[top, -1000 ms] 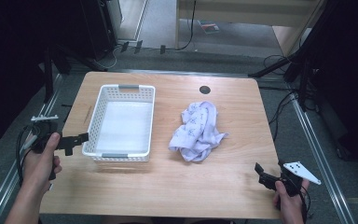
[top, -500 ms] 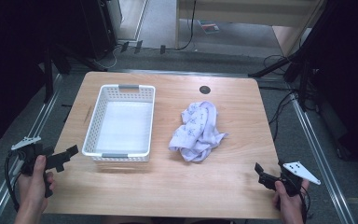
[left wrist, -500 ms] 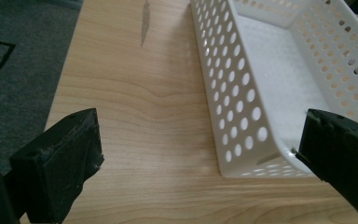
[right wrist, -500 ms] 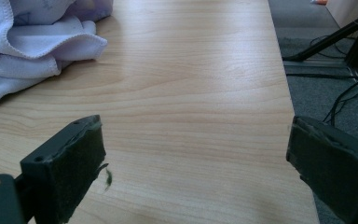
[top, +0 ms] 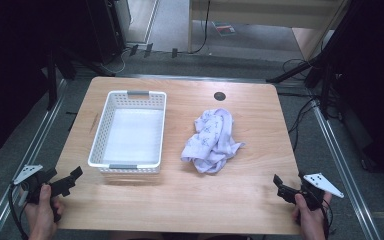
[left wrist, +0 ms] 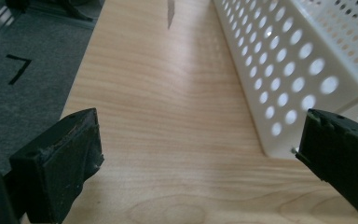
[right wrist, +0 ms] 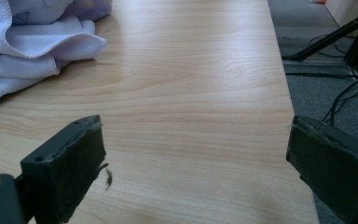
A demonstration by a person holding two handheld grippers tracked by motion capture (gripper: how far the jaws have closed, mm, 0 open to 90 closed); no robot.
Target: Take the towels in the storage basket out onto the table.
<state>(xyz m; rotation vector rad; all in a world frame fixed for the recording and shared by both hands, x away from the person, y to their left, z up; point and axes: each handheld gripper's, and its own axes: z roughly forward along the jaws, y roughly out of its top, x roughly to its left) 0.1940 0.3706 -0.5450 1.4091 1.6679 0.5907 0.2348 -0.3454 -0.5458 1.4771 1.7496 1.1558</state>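
A white perforated basket (top: 96, 145) stands empty on the left half of the wooden table (top: 195, 200). To its right lies a crumpled pale lilac cloth (top: 211, 141). My left gripper (top: 72, 179) hovers at the near left table edge, just off the basket's near left corner, open with nothing between its jaws. In the left gripper view that basket corner (left wrist: 289, 70) sits just ahead of the right jaw of the open gripper (left wrist: 200, 158). My right gripper (top: 281, 186) rests open at the near right corner. The cloth (right wrist: 32, 46) lies ahead and to the left of it (right wrist: 196, 163).
A small black round hole (top: 219, 96) marks the table's far side. Metal rails (top: 340, 165) run along both sides of the table. Cables and stand legs (top: 305, 75) lie on the grey floor beyond.
My left gripper has drawn back from beside the basket's left wall to the table's near left edge. The right gripper, basket and cloth have stayed put.
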